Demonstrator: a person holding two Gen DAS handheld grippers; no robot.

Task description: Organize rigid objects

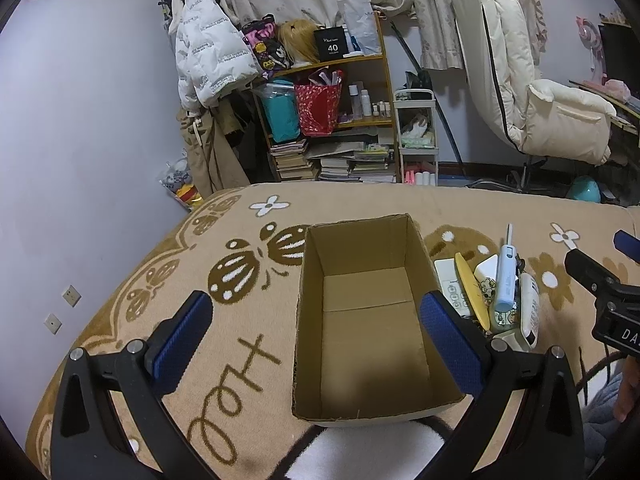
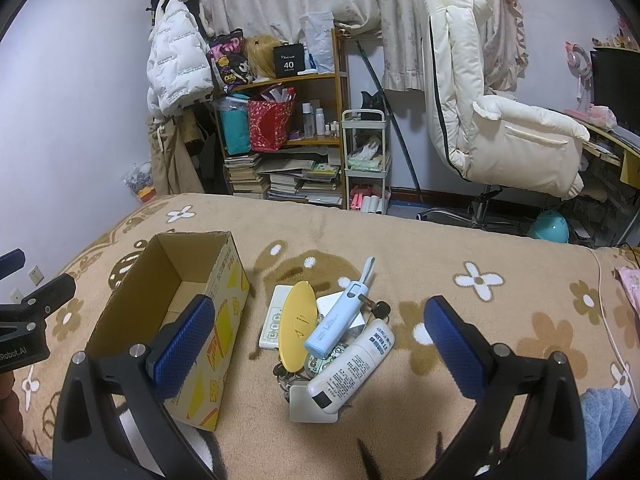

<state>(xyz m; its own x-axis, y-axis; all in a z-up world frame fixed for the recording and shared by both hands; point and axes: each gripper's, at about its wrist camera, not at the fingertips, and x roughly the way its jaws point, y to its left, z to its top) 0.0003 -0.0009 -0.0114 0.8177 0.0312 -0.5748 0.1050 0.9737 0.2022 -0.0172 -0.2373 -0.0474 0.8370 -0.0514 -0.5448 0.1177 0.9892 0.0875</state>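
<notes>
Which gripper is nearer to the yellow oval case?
Right. The right gripper, open, hovers with the yellow oval case between its fingers; the left gripper, open, is over the cardboard box beside it.

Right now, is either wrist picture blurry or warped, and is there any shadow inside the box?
Left wrist view: sharp, with fisheye bending at the edges, and a soft shadow on the cardboard box floor. Right wrist view: also sharp, same curved edges, even light on the pile, white tube label legible.

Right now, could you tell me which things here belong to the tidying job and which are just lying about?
Part of the job:
cardboard box, empty
yellow oval case
blue handheld fan
white tube
white remote
keys

Just lying about:
bookshelf
white chair
puffer jacket
</notes>
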